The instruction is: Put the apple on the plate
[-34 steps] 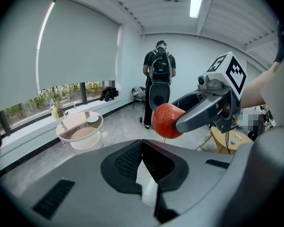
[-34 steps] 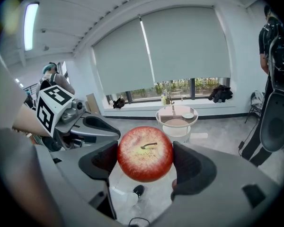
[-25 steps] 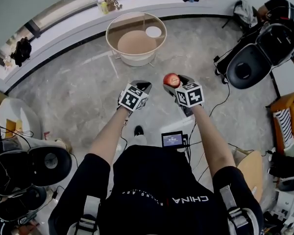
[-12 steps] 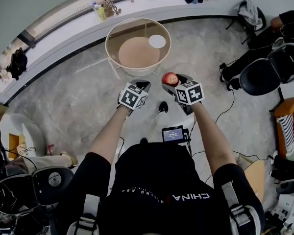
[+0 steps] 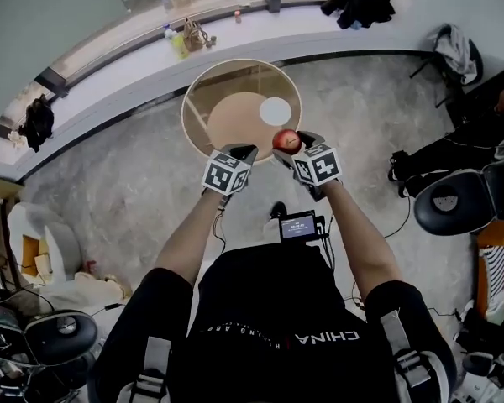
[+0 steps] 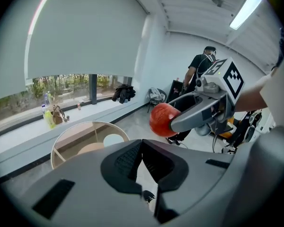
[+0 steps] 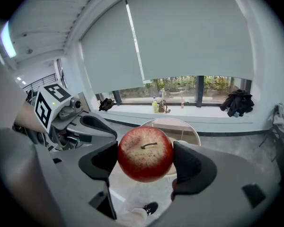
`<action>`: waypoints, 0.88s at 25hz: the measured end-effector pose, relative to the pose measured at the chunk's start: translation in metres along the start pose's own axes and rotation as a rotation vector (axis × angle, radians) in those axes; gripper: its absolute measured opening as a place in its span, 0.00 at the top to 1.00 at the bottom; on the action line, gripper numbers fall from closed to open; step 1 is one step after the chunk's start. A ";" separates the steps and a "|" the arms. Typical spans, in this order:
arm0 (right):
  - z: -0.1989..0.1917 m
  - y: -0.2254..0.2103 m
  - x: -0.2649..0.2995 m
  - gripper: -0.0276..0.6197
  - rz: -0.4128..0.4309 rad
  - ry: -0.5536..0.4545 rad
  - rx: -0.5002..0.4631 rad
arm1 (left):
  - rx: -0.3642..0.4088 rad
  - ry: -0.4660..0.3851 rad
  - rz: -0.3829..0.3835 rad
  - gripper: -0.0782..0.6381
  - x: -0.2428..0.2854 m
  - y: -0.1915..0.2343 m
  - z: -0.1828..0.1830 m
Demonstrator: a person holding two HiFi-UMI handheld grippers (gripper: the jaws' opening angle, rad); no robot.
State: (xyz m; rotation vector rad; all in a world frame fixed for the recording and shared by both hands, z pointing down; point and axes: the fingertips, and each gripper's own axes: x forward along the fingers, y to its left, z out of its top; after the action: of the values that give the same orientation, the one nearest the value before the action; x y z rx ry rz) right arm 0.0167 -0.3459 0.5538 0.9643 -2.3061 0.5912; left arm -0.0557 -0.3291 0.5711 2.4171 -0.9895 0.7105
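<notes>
Holding the apple (image 7: 145,154) tight in the right gripper (image 5: 294,149), up in the air near the table (image 5: 235,78). Left gripper (image 6: 141,151) closed, empty. Plate (image 5: 275,111) on table.

Soft daylight enters through the long window (image 7: 180,85) under the roller blind (image 7: 189,37). A ceiling strip lamp (image 6: 248,6) burns out to white glare in the left gripper view. The room is evenly bright, and shadows on the pale floor (image 5: 126,183) are faint. The apple (image 7: 145,153) is sharp, with a dull sheen on top. The left tool (image 6: 142,157), close to its camera, looks slightly soft. Both gripper views are fisheye and black at the corners. The head view bows the window ledge (image 5: 134,53) into an arc.
</notes>
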 end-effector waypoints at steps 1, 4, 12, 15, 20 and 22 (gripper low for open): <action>0.012 -0.020 0.007 0.41 0.012 0.004 -0.007 | 0.002 0.002 0.010 0.87 0.016 0.009 0.018; 0.044 -0.065 0.030 0.41 0.052 0.011 -0.011 | -0.002 0.000 0.031 0.87 0.053 0.034 0.061; 0.067 -0.125 0.066 0.41 0.092 -0.023 -0.005 | -0.020 0.018 0.075 0.87 0.109 0.072 0.085; 0.076 -0.134 0.070 0.41 0.071 -0.034 0.006 | -0.011 0.028 0.069 0.87 0.114 0.087 0.092; 0.096 -0.142 0.077 0.41 0.026 -0.064 0.053 | 0.076 0.054 0.019 0.87 0.124 0.100 0.110; 0.104 -0.142 0.076 0.41 0.008 -0.072 0.056 | 0.098 0.050 -0.005 0.87 0.126 0.101 0.117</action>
State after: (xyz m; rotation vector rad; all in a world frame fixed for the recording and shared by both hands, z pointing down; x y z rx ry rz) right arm 0.0438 -0.5355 0.5505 1.0188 -2.3686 0.6374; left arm -0.0185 -0.5249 0.5756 2.4715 -0.9487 0.8322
